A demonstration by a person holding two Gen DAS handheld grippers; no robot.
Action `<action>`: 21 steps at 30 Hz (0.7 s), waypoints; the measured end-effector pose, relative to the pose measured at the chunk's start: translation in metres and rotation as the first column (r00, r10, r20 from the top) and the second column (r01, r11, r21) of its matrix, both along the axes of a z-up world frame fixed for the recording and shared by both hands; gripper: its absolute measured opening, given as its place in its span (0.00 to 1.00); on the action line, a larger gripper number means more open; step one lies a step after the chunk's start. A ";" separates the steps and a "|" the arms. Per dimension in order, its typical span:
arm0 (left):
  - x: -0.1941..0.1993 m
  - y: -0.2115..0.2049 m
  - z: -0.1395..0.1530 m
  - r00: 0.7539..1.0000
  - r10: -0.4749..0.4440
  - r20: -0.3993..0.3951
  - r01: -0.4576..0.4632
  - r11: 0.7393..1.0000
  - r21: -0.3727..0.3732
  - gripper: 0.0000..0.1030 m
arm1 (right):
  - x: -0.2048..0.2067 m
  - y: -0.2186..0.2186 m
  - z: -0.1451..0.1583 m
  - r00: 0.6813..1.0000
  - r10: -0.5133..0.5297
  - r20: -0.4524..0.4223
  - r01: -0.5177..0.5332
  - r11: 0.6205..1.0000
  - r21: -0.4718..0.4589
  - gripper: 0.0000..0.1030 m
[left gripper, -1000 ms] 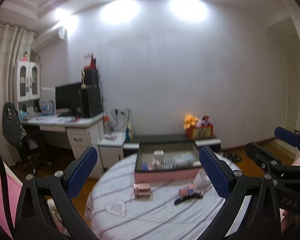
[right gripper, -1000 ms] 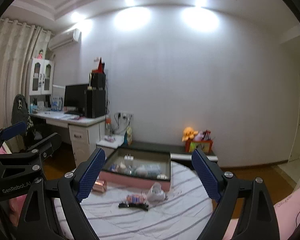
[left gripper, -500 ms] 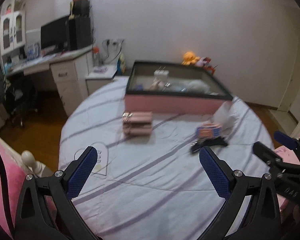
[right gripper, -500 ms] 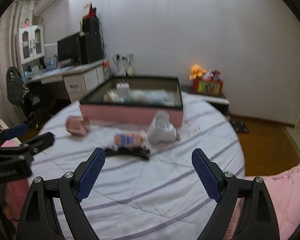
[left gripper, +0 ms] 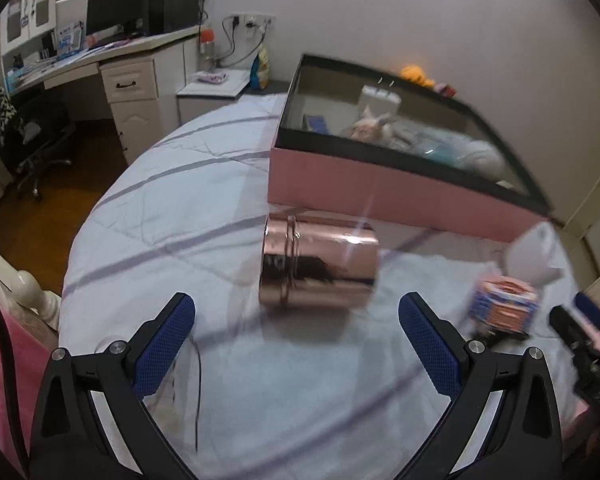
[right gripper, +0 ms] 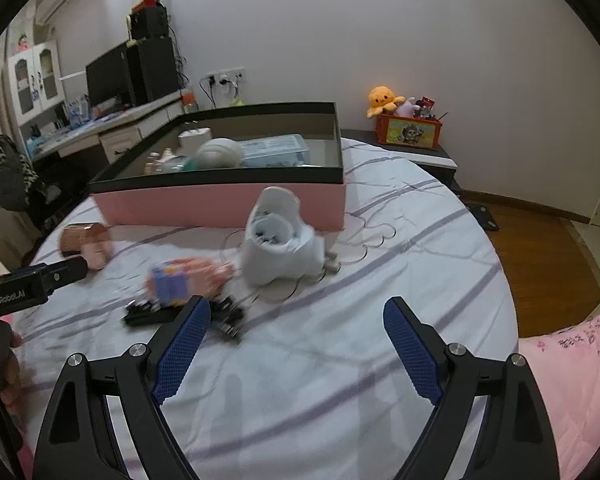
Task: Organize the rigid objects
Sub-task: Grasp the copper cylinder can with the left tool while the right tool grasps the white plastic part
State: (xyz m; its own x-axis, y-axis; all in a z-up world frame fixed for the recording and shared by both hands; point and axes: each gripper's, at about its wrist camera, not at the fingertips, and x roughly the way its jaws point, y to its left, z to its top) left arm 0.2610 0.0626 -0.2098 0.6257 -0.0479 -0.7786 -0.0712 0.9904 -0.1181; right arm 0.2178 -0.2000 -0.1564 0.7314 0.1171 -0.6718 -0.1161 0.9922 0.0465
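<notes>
Both grippers have dropped toward the round striped bed [right gripper: 400, 248]. Left gripper [left gripper: 296, 334] and right gripper [right gripper: 296, 338] stand released, empty. A shiny rose-gold metal canister [left gripper: 320, 266] lies sideways, seemingly just clear of the pink black-rimmed cardboard box [left gripper: 380, 184]; bare bedding fronts both fingers.

White wall [right gripper: 380, 32], wooden floor [right gripper: 548, 256], desk [left gripper: 132, 68]

The left hand-held gripper [left gripper: 296, 330] angles downward, its jaws spread wide with nothing between the blue pads. The right hand-held gripper [right gripper: 296, 336] tilts down likewise, jaws wide apart and empty. In each wrist view the other gripper shows: at 4 o'clock from the left, 9 o'clock from the right.
</notes>
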 end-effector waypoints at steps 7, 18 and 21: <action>0.023 -0.010 -0.008 0.999 -0.032 -0.019 0.034 0.997 0.068 0.98 | 0.043 0.001 -0.006 0.998 0.019 -0.064 -0.019 1.000 -0.001 0.87; 0.022 -0.021 -0.001 0.994 -0.109 0.016 0.107 0.989 0.097 0.52 | 0.075 0.003 -0.021 0.986 0.079 -0.149 -0.072 0.996 0.053 0.73; 0.016 -0.024 0.004 0.992 -0.122 0.035 0.118 0.989 0.092 0.52 | 0.073 0.001 -0.019 0.987 0.082 -0.138 -0.074 0.995 0.061 0.73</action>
